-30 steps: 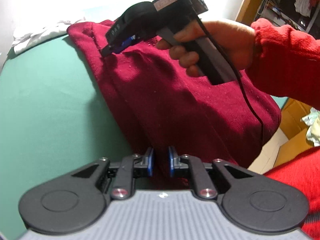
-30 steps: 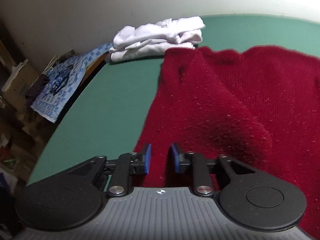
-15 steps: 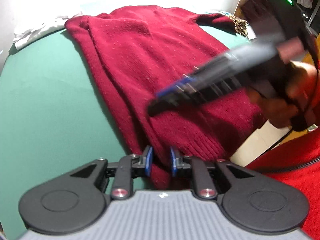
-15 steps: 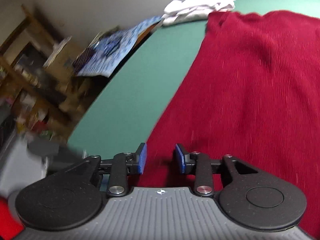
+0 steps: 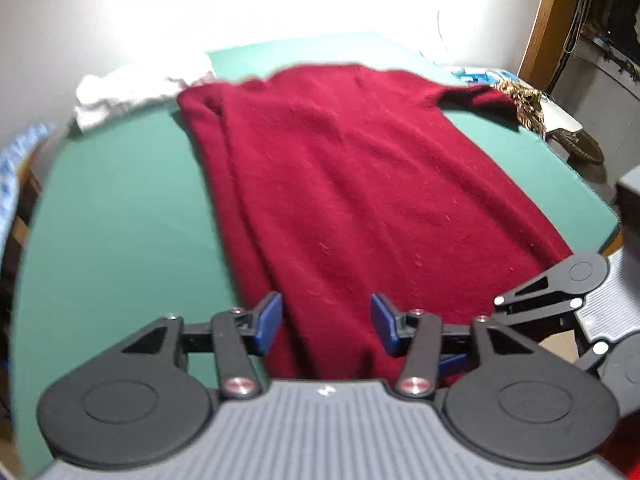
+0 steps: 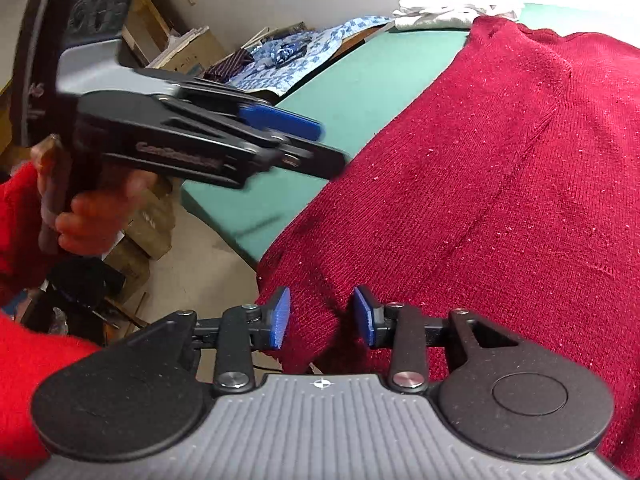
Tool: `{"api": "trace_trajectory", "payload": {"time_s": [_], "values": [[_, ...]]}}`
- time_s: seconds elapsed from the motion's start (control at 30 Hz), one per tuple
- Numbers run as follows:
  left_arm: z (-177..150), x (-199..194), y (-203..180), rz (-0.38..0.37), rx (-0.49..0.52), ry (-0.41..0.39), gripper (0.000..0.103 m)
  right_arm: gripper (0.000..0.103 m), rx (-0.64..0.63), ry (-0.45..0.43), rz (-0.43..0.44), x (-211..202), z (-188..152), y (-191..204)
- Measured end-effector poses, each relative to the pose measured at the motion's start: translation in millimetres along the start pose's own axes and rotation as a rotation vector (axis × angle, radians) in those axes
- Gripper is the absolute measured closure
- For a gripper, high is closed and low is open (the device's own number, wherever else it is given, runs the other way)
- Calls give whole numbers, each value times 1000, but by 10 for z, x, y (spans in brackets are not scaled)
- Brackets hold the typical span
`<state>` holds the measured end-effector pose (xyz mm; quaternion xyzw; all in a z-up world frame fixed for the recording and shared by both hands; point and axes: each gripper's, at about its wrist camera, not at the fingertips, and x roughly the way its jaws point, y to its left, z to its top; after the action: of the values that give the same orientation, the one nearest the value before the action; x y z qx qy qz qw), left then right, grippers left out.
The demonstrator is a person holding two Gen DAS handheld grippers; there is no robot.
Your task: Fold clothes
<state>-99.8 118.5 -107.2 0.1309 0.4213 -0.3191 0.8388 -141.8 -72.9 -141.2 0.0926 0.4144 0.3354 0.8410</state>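
Both pairs of our fingers stand released, blue ribbed pads apart, gripping nothing. On our left gripper [image 5: 325, 323] the pads sit wide, and the near hem of the dark red sweater [image 5: 360, 184] lies between and just beyond them. On our right gripper [image 6: 322, 316] the gap is narrower, with the sweater's hem corner hanging right between the pads; we cannot tell whether the cloth touches them.

Past both sets of fingers the sweater, a fine-ribbed knit flecked with pale lint, spreads flat on the smooth green table [image 5: 120, 220]. Its left side is folded inward in a long straight ridge. Its hem drapes over the near table edge by the fingers.

Left of our left fingers we have wide bare green surface. Far beyond them, at the back edge, a crumpled white cloth [image 5: 132, 88] touches the sweater's shoulder. Farther left, a blue patterned cloth [image 6: 296, 54] hangs off the table. To the far right lies a speckled brown bundle [image 5: 528, 108].
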Motion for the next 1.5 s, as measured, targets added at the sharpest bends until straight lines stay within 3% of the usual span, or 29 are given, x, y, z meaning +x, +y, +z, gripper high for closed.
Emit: {"api": "trace_trajectory", "payload": {"time_s": [0.07,0.13,0.2,0.23,0.3,0.4,0.5,0.53,0.7,0.87,0.97,1.03,1.1,1.23,1.33,1.4,1.5], "values": [[-80,103,-28,22,-5,28,56,66,13,-29,1,-109,-59,1],[-187,153,-37,59,-3,40,53,66,59,-79,-17,-308,-155,-83],[-167,154,-25,56,-14,49,53,66,160,-121,-71,-493,-219,-260],[-126,147,-27,55,-8,54,60,66,216,-135,-100,-572,-231,-354],[-6,35,-5,36,6,4,64,66,300,-176,-170,-743,-230,-523],[340,-159,13,20,50,-127,50,66,412,-287,-282,-995,-160,-723],[669,-151,-9,1,72,-233,38,64,592,-399,-336,-1186,-85,-989],[762,-69,-36,-10,68,-236,36,64,637,-426,-372,-1236,-63,-1063],[776,408,-321,4,151,-125,36,64,832,-553,-544,-1598,-81,-1346],[619,679,-427,30,177,-15,35,44,1087,-680,-641,-2225,-432,-1767],[588,784,-478,49,162,23,27,43,1175,-680,-697,-2462,-541,-2135],[655,795,-529,71,116,22,24,43,1235,-660,-686,-2516,-592,-2445],[772,762,-609,62,46,7,21,43,1365,-664,-595,-2497,-700,-2813],[940,675,-878,100,24,-43,14,43,1600,-704,-397,-2331,-891,-3400],[1022,617,-1067,135,20,-73,7,44,1691,-733,-284,-2154,-951,-3673],[1022,586,-1176,169,31,-83,7,52,1747,-803,-202,-2073,-1019,-3818],[975,557,-1250,216,30,-80,7,83,1721,-833,-221,-2078,-986,-3929]]}}
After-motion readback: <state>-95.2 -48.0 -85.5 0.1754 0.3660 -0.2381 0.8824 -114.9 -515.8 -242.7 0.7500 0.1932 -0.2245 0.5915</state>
